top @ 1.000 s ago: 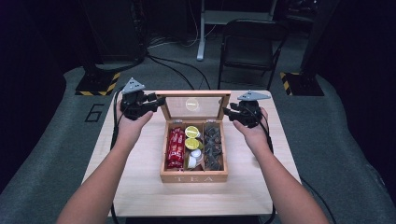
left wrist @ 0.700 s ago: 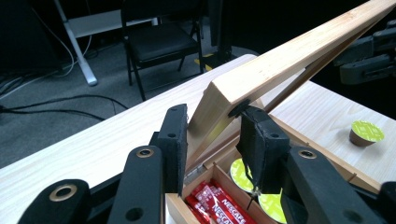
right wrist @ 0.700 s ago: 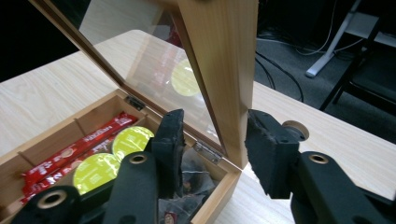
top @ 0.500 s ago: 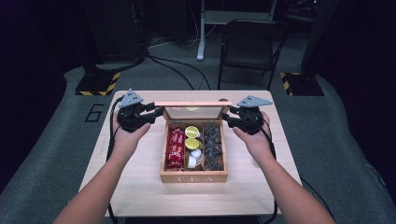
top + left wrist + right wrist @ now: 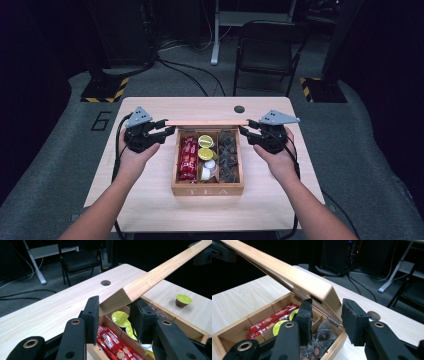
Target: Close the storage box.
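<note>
Both grippers, left [image 5: 169, 131] and right [image 5: 243, 131], have their jaws clamped on the lid [image 5: 207, 122] corners, above the open box [image 5: 207, 190].

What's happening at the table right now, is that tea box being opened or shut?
A person holds a gripper in each hand at the wooden tea box. The left gripper grips one corner of the hinged lid, the right gripper the other. The lid has come down since a second ago and now stands partly raised, so they seem to be shutting it. Red sachets, green-topped capsules and dark tea bags lie inside.
</note>
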A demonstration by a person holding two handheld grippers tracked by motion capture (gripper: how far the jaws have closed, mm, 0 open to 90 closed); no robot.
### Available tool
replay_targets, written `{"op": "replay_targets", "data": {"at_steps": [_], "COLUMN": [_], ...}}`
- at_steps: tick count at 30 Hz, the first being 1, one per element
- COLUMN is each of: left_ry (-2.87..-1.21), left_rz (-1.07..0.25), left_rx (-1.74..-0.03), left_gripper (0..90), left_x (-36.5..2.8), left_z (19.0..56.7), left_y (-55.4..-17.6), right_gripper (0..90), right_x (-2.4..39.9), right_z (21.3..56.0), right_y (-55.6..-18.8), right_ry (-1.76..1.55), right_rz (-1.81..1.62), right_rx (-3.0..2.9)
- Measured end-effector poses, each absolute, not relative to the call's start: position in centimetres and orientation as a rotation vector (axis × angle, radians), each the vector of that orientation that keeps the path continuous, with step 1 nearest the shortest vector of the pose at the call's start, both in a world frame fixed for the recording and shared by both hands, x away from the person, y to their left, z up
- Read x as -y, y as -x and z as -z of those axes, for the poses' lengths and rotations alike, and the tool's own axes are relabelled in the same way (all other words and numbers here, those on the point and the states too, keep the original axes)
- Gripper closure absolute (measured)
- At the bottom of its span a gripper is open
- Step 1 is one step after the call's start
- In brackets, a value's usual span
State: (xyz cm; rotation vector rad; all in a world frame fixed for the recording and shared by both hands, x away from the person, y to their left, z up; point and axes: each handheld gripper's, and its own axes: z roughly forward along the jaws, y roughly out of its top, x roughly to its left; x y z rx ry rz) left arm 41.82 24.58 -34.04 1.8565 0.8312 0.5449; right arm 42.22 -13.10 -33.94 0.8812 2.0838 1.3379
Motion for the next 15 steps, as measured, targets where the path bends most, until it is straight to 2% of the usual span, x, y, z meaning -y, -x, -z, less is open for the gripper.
{"op": "replay_targets", "data": {"at_steps": [15], "left_ry": [-1.869], "left_rz": [-0.518], "left_rx": [-0.837], "left_gripper": [57.9], "left_x": [-24.6], "left_z": [35.3], "left_y": [-40.5], "right_gripper": [60.0], "right_x": [13.3], "right_z": [34.6], "right_y": [-40.6], "right_ry": [-0.855], "right_rz": [-1.309], "right_rx": [-2.135]}}
